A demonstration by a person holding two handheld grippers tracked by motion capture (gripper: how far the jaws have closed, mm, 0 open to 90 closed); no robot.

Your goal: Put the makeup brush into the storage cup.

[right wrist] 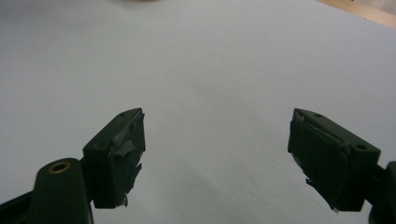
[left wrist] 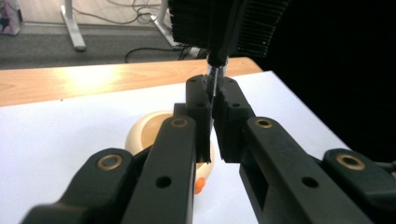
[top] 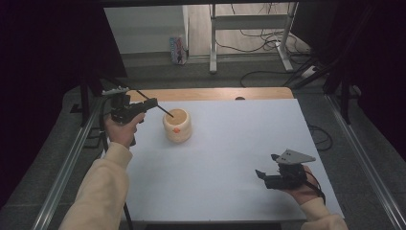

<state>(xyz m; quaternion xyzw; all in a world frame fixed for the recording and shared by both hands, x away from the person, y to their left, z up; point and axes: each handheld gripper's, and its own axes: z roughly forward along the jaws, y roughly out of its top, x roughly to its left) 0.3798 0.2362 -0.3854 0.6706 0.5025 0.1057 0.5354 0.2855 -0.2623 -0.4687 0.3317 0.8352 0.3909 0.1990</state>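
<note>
The left tongs [top: 154, 102] are pinched on a thin black pen-like stick [top: 166, 111], its shaft clamped upright between the two black jaws in the left gripper view [left wrist: 215, 81]. In the high view the stick slants from the jaws down toward the open mouth of a small cream-coloured round pot with an orange mark on its side [top: 177, 125]; its tip sits over the pot's near rim, and whether it touches cannot be told. In the left gripper view the pot [left wrist: 142, 133] lies just behind and below the jaws.

The right tongs [top: 266, 166] are spread wide, nothing between them, held low over the white surface [top: 230, 148] near its front right corner, well apart from the pot. In the right gripper view the two pads [right wrist: 122, 149] show scraps of worn tape.

The pot stands upright on the far left part of the white surface, near the bare wooden strip [top: 215, 93] along the far edge.
</note>
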